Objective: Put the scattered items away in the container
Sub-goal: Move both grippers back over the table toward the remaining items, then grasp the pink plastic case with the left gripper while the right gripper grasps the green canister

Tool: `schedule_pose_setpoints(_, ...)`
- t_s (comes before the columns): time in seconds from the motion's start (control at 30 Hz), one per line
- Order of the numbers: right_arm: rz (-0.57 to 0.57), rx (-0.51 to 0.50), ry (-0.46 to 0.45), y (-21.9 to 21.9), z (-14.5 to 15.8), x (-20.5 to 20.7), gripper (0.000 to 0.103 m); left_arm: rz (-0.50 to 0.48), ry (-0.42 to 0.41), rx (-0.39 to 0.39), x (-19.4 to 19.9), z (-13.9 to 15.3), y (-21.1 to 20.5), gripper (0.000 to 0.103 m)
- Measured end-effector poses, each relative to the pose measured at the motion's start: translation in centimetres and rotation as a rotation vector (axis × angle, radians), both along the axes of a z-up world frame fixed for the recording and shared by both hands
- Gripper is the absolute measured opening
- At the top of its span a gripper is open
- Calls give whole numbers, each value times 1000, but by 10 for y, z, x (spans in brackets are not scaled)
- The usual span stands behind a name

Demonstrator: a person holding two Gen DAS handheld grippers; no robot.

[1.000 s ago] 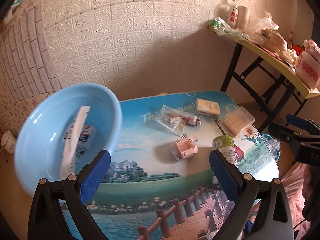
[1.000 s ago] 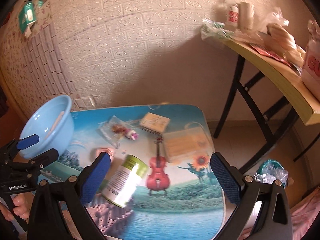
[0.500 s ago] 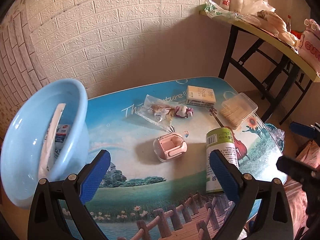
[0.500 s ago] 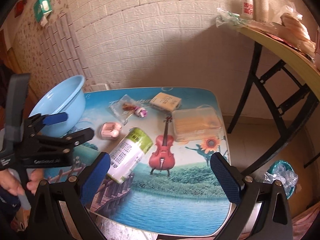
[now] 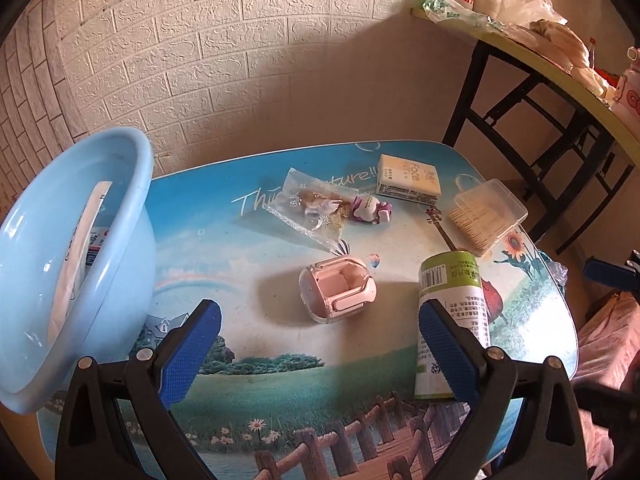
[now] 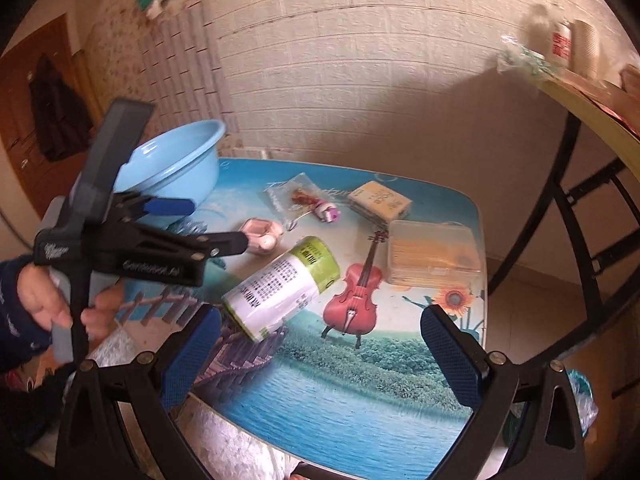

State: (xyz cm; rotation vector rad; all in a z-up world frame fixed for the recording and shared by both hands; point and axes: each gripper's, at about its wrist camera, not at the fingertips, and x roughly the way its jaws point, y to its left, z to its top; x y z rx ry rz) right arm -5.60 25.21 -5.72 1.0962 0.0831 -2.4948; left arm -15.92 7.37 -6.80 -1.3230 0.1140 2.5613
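Note:
A light blue basin (image 5: 60,248) stands at the table's left edge with a few items inside; it also shows in the right wrist view (image 6: 176,160). On the table lie a pink earbud case (image 5: 336,294), a green and white can on its side (image 5: 452,312), a clear bag with a small toy (image 5: 320,208), a tissue pack (image 5: 408,180) and a clear toothpick box (image 5: 486,216). My left gripper (image 5: 320,344) is open and empty, just short of the earbud case. My right gripper (image 6: 320,352) is open and empty over the table's near right part, with the can (image 6: 284,288) just ahead of its left finger.
The picture-printed table (image 6: 360,380) sits against a white brick wall. A yellow folding table (image 5: 560,80) with black legs and clutter stands to the right. A plastic bag (image 6: 580,392) lies on the floor beyond the table's right edge.
Both grippers have pulled back and risen, so more of the table shows. The left gripper has swung from the basin toward the earbud case. Both stay open and empty.

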Motion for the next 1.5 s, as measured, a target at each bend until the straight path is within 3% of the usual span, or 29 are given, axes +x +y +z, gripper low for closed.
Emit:
schedule_pose_setpoints(0.3, 188, 27, 6, -17, -14, -12, 103, 5, -29, -7, -13, -11, 1, 100)
schedule_pose_setpoints(0.73, 223, 50, -21, -19, -33, -22, 103, 59, -72, 12, -32, -30, 0, 99)
schedule_pose_setpoints(1.0, 203, 46, -29, -19, -36, -24, 103, 69, -88, 26, -34, -37, 0, 78)
schedule_pose_setpoints(1.1, 208, 44, -29, -20, -36, -26, 103, 53, -74, 30, -33, -36, 1, 61)
schedule_pose_setpoints(1.13, 214, 44, -30, -21, -36, -26, 103, 42, -68, 27, -32, -35, 1, 50)
schedule_pose_setpoints(1.5, 346, 127, -1, -38, -41, -38, 103, -1, -57, 23, -11, -32, -11, 50)
